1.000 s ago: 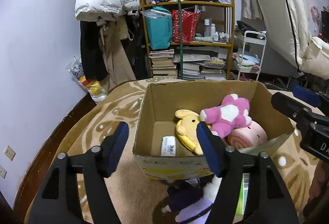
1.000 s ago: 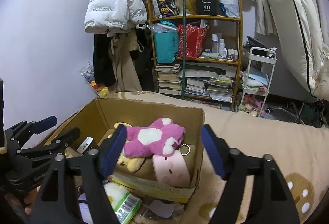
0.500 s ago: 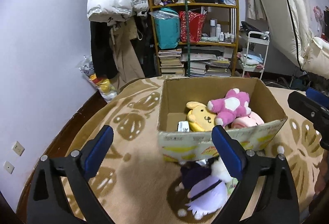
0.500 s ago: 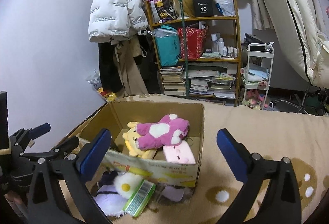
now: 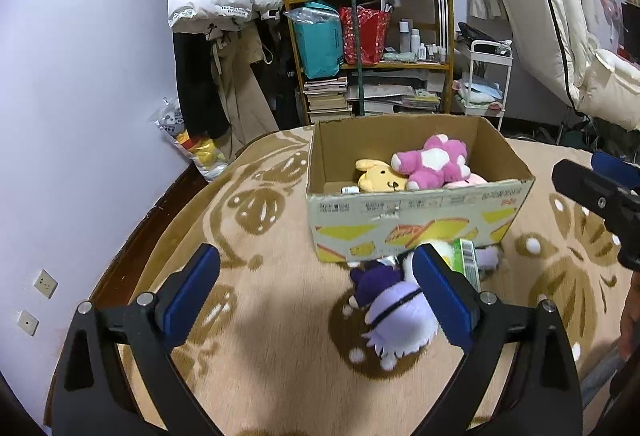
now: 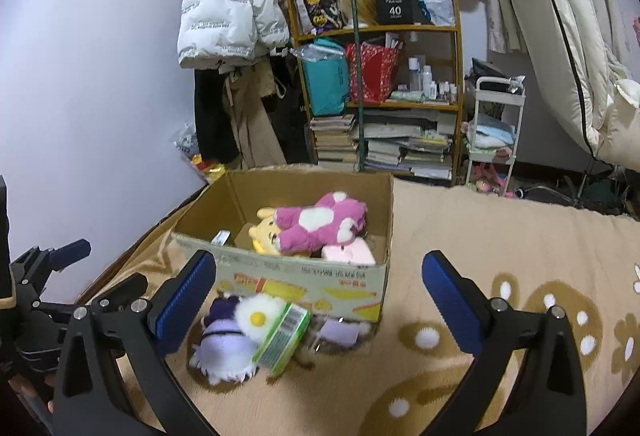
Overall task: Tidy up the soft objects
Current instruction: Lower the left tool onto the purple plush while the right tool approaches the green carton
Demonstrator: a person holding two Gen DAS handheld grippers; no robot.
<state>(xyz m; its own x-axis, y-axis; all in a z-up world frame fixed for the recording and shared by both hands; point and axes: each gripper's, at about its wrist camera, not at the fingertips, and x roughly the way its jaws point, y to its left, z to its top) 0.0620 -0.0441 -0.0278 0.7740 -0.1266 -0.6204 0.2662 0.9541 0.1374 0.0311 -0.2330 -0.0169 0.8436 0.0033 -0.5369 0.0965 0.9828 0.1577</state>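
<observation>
A cardboard box [image 5: 416, 220] [image 6: 300, 276] stands on a patterned blanket. Inside lie a pink-and-white plush [image 5: 436, 159] [image 6: 320, 222], a yellow plush [image 5: 376, 175] [image 6: 264, 232] and a pink roll-shaped plush [image 6: 348, 252]. In front of the box lie a purple plush [image 5: 396, 308] [image 6: 228, 336], a white plush with a yellow spot [image 6: 256, 316] and a green pack [image 6: 284, 336]. My left gripper [image 5: 316, 256] is open and empty, short of the box, its right finger over the purple plush. My right gripper [image 6: 318, 264] is open wide, empty, facing the box front.
A shelf [image 6: 380, 95] with books and bags stands behind the box, with a hanging white jacket [image 6: 228, 7] to its left and a small white cart [image 6: 496, 131] to its right. A folded mattress [image 5: 560, 15] leans at the right. The blanket [image 6: 500, 236] stretches right of the box.
Both grippers have drawn back from the box and their jaws have spread wider. The toys lying in front of the box have come into full view.
</observation>
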